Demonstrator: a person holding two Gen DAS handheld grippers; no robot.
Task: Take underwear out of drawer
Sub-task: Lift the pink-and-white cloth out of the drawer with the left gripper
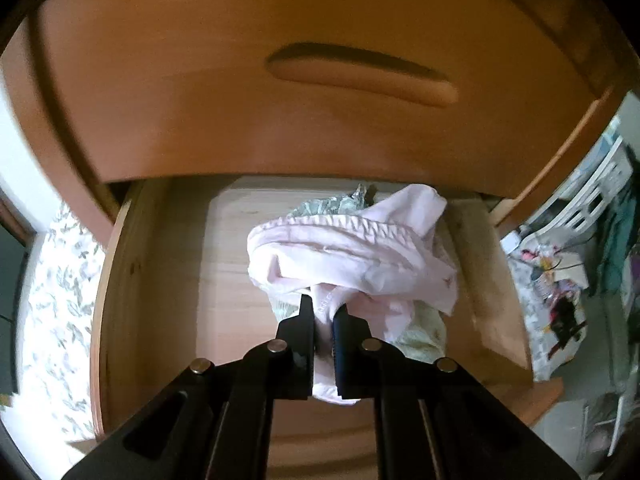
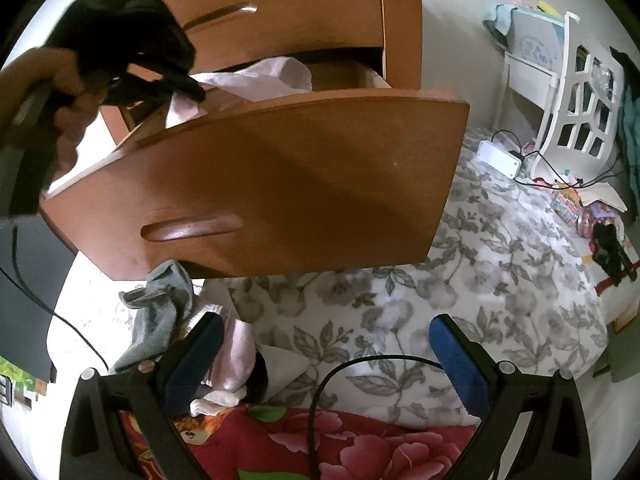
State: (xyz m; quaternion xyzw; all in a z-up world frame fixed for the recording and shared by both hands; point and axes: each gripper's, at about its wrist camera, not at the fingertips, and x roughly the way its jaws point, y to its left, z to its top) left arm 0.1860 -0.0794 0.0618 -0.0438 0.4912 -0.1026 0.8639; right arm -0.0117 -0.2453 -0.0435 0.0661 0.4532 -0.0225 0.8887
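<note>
Hand: far left in the right wrist view, bearing the left gripper over the drawer.
Left gripper: clenched on pink underwear; cloth bunched between the pads and hanging out below them.
Pink underwear, place: lifted over the open drawer, its upper folds near the back, under the closed drawer front above.
Patterned cloth: greenish, lying in the drawer behind and under the pink piece.
Grey garment: on the floral bedding, below the drawer front.
Pale pink cloth: beside the grey garment, next to the right gripper's left pad.
Right gripper: released, jaws wide, nothing between them, above the bedding.
White rack: far right, against the wall.
</note>
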